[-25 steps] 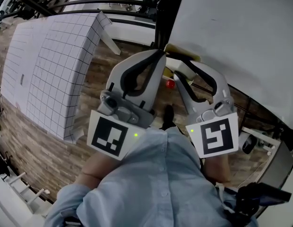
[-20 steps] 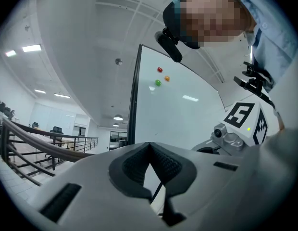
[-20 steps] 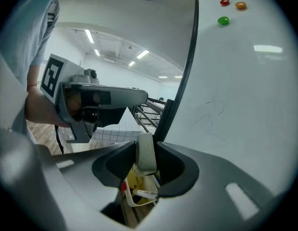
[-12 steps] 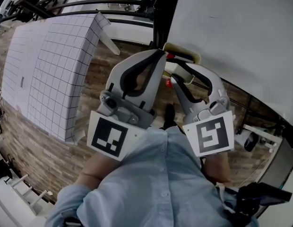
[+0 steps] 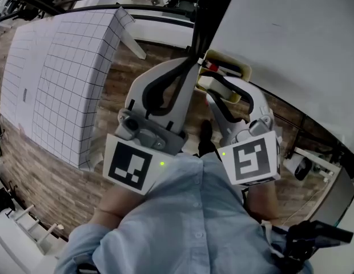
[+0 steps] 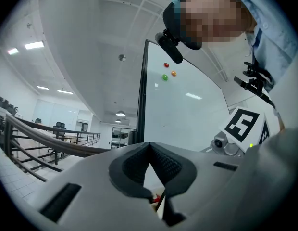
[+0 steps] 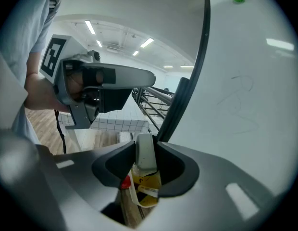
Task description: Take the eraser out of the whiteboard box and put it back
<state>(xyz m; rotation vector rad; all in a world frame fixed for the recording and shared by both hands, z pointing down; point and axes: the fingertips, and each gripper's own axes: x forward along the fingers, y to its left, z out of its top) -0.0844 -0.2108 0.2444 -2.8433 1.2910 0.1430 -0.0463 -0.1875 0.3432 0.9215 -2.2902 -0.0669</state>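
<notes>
Right gripper (image 5: 217, 91): my jaws are closed on the eraser (image 7: 145, 153), pads on its two long sides, and hold it upright over the mouth of the yellow whiteboard box (image 7: 149, 190). I cannot tell whether its lower end is inside. I judge the eraser light and rigid, with one softer face, so the hard sides suit a moderate squeeze. My right hand tilts down toward the box. Left gripper (image 5: 190, 68): level alongside, jaws together, empty.

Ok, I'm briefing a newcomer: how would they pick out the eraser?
Follow the big whiteboard down to the yellowish box at its lower edge. The eraser is the pale block over it, the only thing clamped in the right hand-held gripper.
</notes>
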